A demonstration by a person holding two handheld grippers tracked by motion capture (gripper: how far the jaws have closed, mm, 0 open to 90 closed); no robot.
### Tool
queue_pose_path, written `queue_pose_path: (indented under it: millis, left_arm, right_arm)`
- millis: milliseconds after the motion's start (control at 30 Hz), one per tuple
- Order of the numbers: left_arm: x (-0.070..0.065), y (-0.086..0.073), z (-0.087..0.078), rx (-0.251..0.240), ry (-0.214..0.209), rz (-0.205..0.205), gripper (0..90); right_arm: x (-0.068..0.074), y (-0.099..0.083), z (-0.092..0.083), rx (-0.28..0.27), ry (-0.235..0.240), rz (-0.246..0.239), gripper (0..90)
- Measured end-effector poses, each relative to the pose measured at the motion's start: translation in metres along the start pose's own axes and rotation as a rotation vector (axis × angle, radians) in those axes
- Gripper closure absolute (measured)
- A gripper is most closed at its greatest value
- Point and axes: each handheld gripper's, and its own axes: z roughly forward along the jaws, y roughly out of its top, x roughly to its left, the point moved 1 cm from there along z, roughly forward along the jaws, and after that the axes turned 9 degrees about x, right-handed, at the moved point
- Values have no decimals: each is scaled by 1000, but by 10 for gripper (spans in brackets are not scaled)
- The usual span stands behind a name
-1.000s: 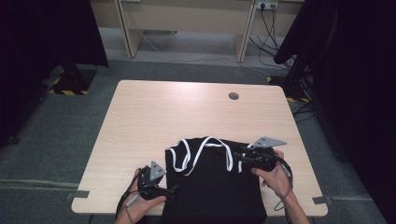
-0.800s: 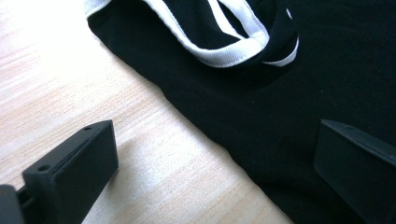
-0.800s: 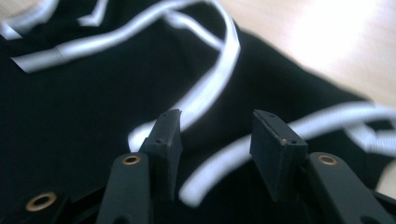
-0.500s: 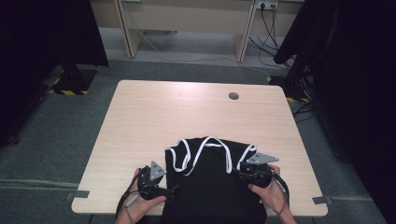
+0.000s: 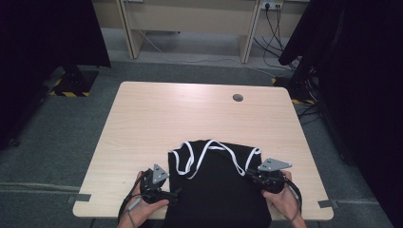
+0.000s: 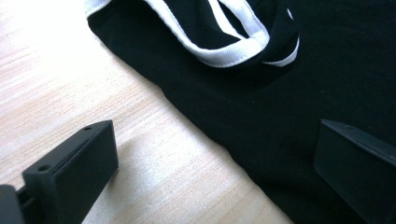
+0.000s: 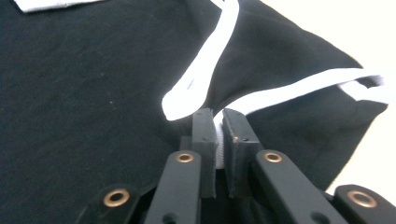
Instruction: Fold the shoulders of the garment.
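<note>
Right gripper [image 7: 218,135] jaws just closed, now pinching white trim [image 7: 299,88] at black garment's [image 5: 218,190] right armhole; left gripper [image 6: 210,163] spread at its left edge, lift looks ready.

We see a matt black cloth garment [image 5: 216,190] with smooth white ribbed trim [image 6: 224,53], lying on a pale wood-grain table [image 5: 190,114] with a soft sheen. At the bottom of the right gripper view, the right gripper [image 7: 218,140] looks like matt black plastic with brass-coloured metal rivets.
</note>
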Motion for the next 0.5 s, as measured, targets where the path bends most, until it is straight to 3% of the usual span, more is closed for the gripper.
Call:
queue_pose_path:
  millis: [67, 133, 200, 333, 500]
  left_arm:
    - [0, 0, 0, 0, 0, 0, 0]
    - [0, 0, 0, 0, 0, 0, 0]
    - [0, 0, 0, 0, 0, 0, 0]
    - [0, 0, 0, 0, 0, 0, 0]
    - [0, 0, 0, 3, 1, 2, 0]
  right_arm:
    - [-1, 0, 0, -7, 16, 24, 771]
    - [-2, 1, -2, 5, 18, 41, 648]
    - [-8, 2, -8, -30, -10, 77, 514]
    - [-15, -2, -8, -11, -10, 114, 489]
    - [-14, -6, -3, 1, -6, 102, 497]
